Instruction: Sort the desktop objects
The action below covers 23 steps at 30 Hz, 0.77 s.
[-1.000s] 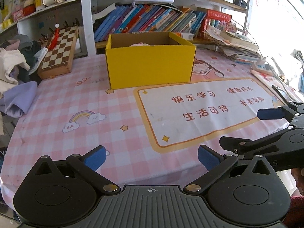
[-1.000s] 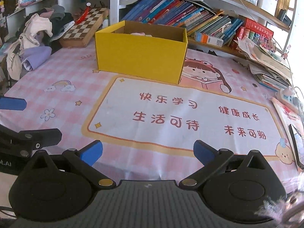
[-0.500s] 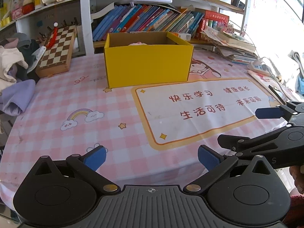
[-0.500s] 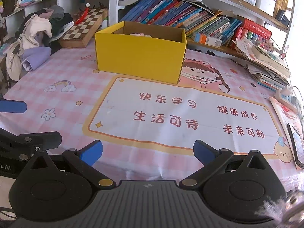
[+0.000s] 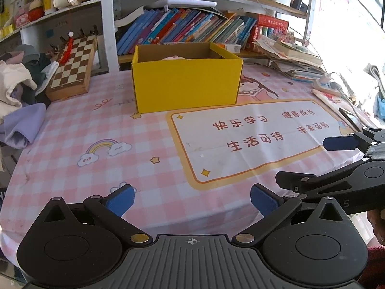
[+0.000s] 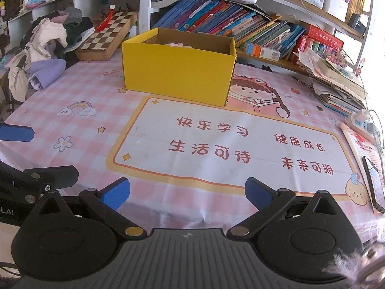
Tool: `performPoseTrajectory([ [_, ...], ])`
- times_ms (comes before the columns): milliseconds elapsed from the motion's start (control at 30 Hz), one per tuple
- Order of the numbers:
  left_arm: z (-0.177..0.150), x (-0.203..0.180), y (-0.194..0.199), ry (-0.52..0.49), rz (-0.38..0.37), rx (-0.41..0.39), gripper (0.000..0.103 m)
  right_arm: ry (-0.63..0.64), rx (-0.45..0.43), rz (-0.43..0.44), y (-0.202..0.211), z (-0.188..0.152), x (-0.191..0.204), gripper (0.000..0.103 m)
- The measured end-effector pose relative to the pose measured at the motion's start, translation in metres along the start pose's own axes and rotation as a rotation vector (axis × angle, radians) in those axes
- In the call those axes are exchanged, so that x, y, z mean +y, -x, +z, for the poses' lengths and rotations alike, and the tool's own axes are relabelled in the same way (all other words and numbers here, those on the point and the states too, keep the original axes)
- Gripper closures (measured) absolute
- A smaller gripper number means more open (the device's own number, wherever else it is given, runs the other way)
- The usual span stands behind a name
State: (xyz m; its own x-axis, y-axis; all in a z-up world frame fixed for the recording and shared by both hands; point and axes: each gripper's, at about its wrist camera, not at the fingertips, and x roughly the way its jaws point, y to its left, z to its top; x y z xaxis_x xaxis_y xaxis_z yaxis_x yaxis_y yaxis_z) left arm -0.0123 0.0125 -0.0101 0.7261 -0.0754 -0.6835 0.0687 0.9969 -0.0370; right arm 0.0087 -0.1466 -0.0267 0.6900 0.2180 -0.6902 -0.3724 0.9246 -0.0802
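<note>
Hovering near the table [image 5: 72,149] edge, well short of the yellow box [image 5: 186,86] | left tool [image 5: 191,198] and right tool [image 6: 187,192] both spread, empty | pink item sat inside box | risk: tools bumping, they were side by side

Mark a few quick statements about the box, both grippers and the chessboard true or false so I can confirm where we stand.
1. The yellow box is open at the top. True.
2. The left gripper is shut on an object. False: its fingers are spread with nothing between them.
3. The right gripper is open and empty. True.
4. The chessboard lies inside the yellow box. False: it leans apart, to the box's left by the shelf.
5. Something pale pink shows inside the box. True.
</note>
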Motion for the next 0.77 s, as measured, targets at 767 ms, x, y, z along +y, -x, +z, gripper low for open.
performPoseTrajectory([
  [767, 0.0002, -0.0046, 0.0038, -0.027, 0.003, -0.041, 0.0, -0.002, 0.008, 0.001, -0.002, -0.001, 0.0011, 0.0],
])
